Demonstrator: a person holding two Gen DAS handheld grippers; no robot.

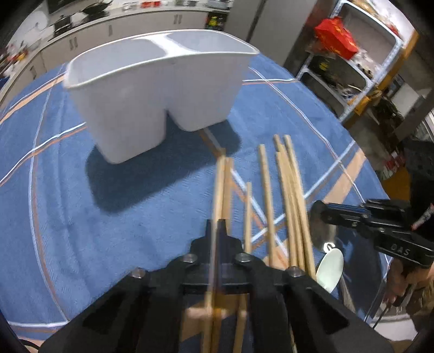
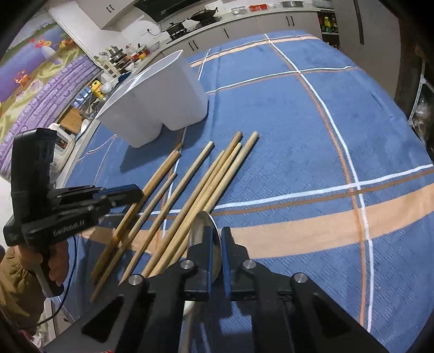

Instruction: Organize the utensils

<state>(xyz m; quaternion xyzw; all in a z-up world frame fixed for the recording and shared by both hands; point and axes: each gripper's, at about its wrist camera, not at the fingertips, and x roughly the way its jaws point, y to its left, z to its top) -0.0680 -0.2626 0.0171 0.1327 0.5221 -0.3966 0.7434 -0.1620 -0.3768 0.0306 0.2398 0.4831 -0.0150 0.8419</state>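
Note:
A white two-compartment utensil holder [image 1: 160,89] stands on the blue tablecloth; it also shows in the right wrist view [image 2: 160,100]. Several wooden chopsticks [image 1: 291,195] lie fanned on the cloth in front of it, also seen in the right wrist view [image 2: 200,184]. My left gripper [image 1: 216,230] is shut on one chopstick [image 1: 218,195], lifted and blurred. My right gripper [image 2: 216,239] is shut on a metal spoon [image 2: 204,228], its bowl upright between the fingers. The right gripper also shows in the left wrist view [image 1: 320,210], with the metal spoon [image 1: 324,230]. A white spoon [image 1: 329,267] lies beneath it.
The table is covered by a blue cloth with white and orange stripes [image 2: 325,141]. Kitchen counters with cookware [image 2: 200,16] run along the back. A metal shelf with a red box [image 1: 336,38] stands to the right of the table.

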